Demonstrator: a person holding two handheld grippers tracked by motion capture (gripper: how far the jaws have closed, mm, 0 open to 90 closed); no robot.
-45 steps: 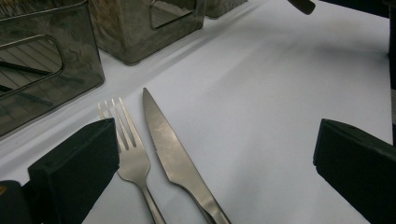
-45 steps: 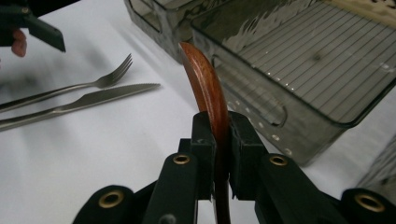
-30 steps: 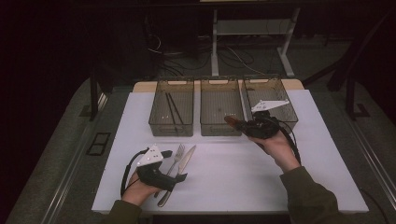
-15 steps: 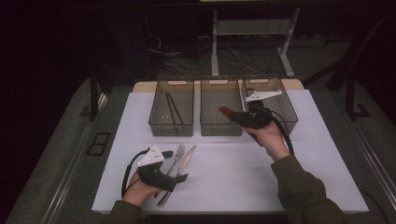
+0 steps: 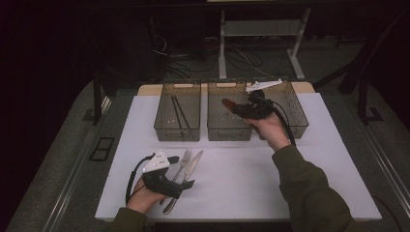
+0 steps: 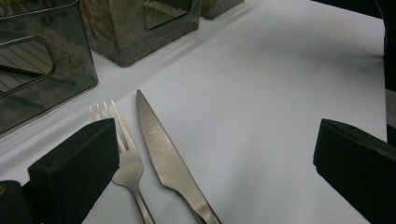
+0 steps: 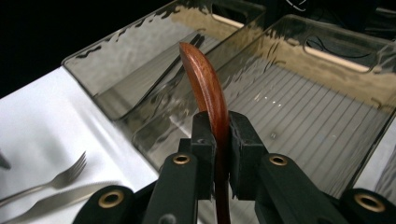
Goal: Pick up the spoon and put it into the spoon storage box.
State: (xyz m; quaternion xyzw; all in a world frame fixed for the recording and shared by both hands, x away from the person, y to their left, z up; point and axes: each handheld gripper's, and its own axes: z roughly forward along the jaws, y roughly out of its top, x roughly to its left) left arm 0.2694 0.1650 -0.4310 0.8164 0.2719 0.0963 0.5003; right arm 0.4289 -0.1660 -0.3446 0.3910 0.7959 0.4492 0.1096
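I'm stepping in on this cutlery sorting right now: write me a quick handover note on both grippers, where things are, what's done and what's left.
Right gripper: shut on a wooden spoon, held above the middle bin.
Left gripper: open, low on the white mat beside the fork and the knife, touching neither as far as I can tell.
Done: dark chopsticks lie in the left bin.
Left: the spoon is not yet set in a bin; the fork and knife are not yet picked up. The right bin looks empty where visible.
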